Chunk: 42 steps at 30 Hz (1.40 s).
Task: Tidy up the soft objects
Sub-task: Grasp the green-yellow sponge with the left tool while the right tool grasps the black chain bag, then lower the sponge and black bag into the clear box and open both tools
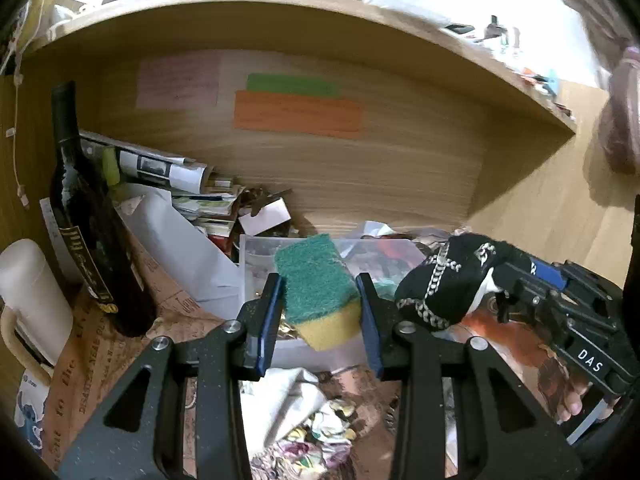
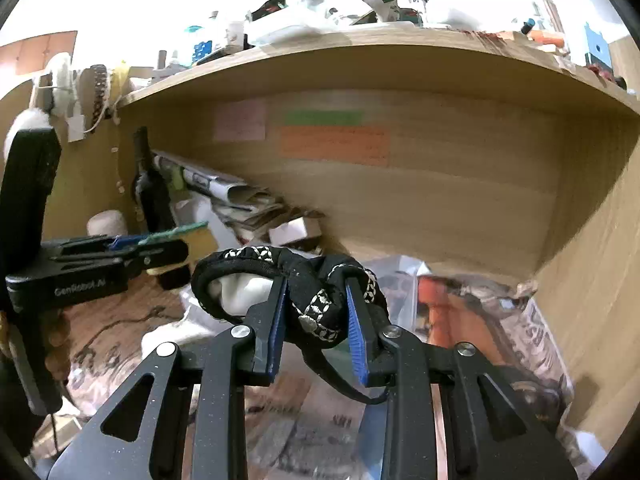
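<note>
My left gripper [image 1: 320, 304] is shut on a green and yellow sponge [image 1: 318, 288], held tilted above a clear plastic bin [image 1: 256, 276]. My right gripper [image 2: 318, 308] is shut on a black cloth pouch with a white chain print [image 2: 316, 288], held in the air. In the left wrist view the pouch [image 1: 444, 280] and the right gripper [image 1: 508, 284] sit just right of the sponge. In the right wrist view the left gripper [image 2: 160, 252] with the sponge [image 2: 180, 234] shows at the left.
A dark wine bottle [image 1: 86, 216] and a cream mug [image 1: 28, 300] stand at the left. Papers and envelopes [image 1: 180, 192] pile against the wooden back wall under a shelf [image 1: 280, 16]. Crumpled cloths [image 1: 312, 420] and plastic bags [image 2: 480, 312] cover the desk.
</note>
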{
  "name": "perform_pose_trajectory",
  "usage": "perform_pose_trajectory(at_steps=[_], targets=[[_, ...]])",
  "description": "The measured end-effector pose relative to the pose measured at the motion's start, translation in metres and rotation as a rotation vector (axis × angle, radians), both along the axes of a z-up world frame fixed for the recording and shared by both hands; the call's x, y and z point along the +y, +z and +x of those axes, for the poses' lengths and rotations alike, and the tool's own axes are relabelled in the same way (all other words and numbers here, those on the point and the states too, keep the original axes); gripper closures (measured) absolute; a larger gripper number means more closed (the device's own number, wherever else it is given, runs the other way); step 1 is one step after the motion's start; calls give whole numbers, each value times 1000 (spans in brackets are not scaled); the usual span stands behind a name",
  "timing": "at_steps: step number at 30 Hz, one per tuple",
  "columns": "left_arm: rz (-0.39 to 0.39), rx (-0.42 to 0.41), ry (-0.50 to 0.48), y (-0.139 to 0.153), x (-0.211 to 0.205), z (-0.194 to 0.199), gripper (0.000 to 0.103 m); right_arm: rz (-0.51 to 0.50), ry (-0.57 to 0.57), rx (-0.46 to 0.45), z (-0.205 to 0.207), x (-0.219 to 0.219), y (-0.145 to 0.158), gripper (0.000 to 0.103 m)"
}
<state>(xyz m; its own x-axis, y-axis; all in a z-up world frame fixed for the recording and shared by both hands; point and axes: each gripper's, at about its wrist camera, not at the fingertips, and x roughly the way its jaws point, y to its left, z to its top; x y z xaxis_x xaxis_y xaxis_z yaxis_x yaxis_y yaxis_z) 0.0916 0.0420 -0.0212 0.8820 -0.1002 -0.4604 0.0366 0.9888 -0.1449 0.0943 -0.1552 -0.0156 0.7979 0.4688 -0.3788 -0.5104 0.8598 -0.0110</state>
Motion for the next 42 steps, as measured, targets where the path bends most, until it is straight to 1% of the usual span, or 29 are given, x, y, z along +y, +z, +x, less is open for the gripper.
perform_pose_trajectory(at_steps=[4,9,14,21,24,26,30,31,32,33,35,39,40,42], targets=[[-10,31,19,-8,6,17,67,-13,2,9,16,13,-3,78],[-16,119,24,-28,11,46,67,-30,0,49,39,26,-14,78],[30,192,25,-47,9,70,67,-50,-12,130,69,33,-34,77],[98,247,-5,-67,-2,90,67,-83,-14,229,91,39,-61,77],[110,256,-13,-71,-4,94,67,-93,-2,261,96,40,-67,76],[107,265,-25,-71,-6,95,64,-99,4,273,97,42,-70,72],[104,273,-33,-72,-6,96,62,-100,-2,279,98,41,-70,66],[102,272,-33,-72,-6,97,60,-93,-5,279,99,40,-68,62],[100,269,-31,-71,-5,95,57,-91,-8,278,99,39,-67,59],[97,264,-29,-70,-5,93,53,-87,-8,277,99,38,-66,57],[85,250,-22,-65,-2,88,50,-78,-3,281,98,36,-63,54],[62,211,-13,-51,3,74,50,-66,0,260,90,33,-54,46],[58,197,-10,-46,4,69,50,-61,1,251,86,32,-50,42],[55,167,-3,-36,6,60,47,-53,2,232,81,31,-45,39]])
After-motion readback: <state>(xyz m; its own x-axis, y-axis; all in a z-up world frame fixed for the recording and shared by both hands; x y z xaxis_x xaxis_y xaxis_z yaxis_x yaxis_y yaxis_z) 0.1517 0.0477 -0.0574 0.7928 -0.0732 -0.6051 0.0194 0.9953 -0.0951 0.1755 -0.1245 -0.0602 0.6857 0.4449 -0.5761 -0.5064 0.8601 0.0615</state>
